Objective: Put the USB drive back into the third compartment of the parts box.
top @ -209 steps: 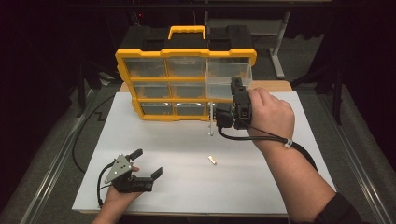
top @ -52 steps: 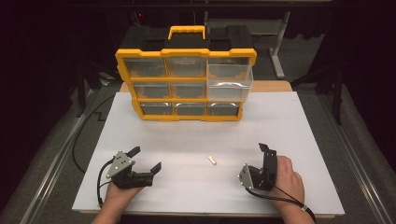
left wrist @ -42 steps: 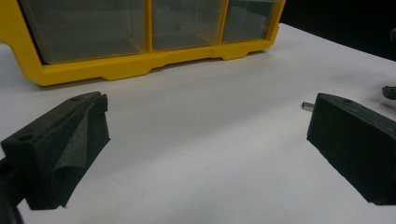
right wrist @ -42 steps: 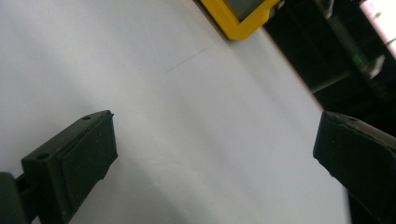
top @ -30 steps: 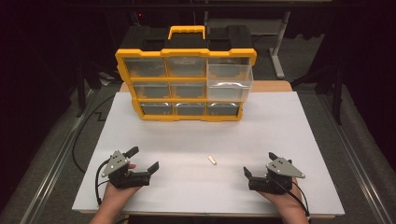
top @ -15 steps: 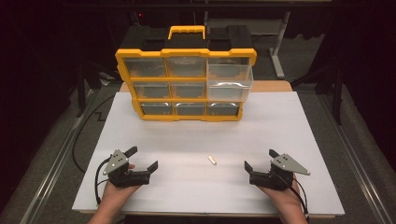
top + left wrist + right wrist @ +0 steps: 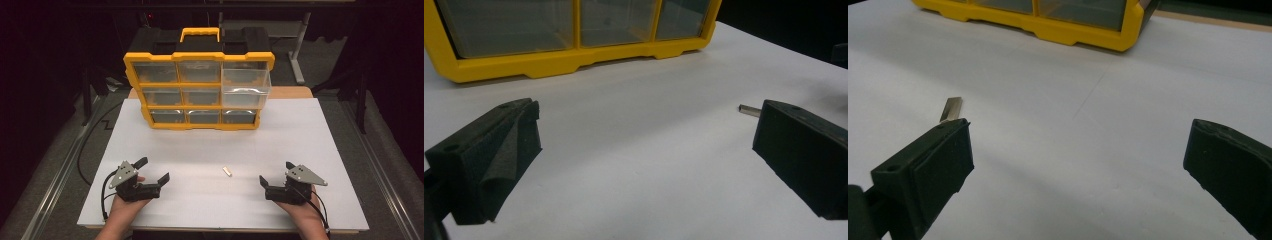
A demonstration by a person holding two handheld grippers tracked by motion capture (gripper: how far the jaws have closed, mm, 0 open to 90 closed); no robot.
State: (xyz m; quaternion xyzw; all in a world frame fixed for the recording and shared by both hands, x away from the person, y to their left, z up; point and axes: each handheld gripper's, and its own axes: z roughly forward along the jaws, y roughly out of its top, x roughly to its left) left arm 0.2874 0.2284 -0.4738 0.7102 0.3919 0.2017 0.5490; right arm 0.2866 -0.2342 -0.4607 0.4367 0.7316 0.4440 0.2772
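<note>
A small pale metal piece (image 7: 227, 171) lies flat on the white table top (image 7: 300, 135), between my two grippers. My left gripper (image 7: 153, 169) rests near the front left edge, open, nothing between its jaws. My right gripper (image 7: 276, 172) rests at the front right, open and empty too. In the left gripper view the left gripper (image 7: 644, 145) is spread wide, and the metal piece (image 7: 749, 109) peeks out beside the right jaw. In the right gripper view the right gripper (image 7: 1078, 165) has the metal piece (image 7: 951, 108) just beyond its left jaw.
A yellow drawer organizer (image 7: 200, 90) with a black top and clear drawers stands at the back centre. One clear drawer (image 7: 246, 89) on its right side is pulled out. Its yellow base (image 7: 549, 62) (image 7: 1073, 32) shows ahead of both grippers. A cable (image 7: 87, 150) hangs off the table's left edge.
The right gripper came away from the organizer's right drawers down to the front right of the table and has turned flat there. The left gripper has barely shifted.
</note>
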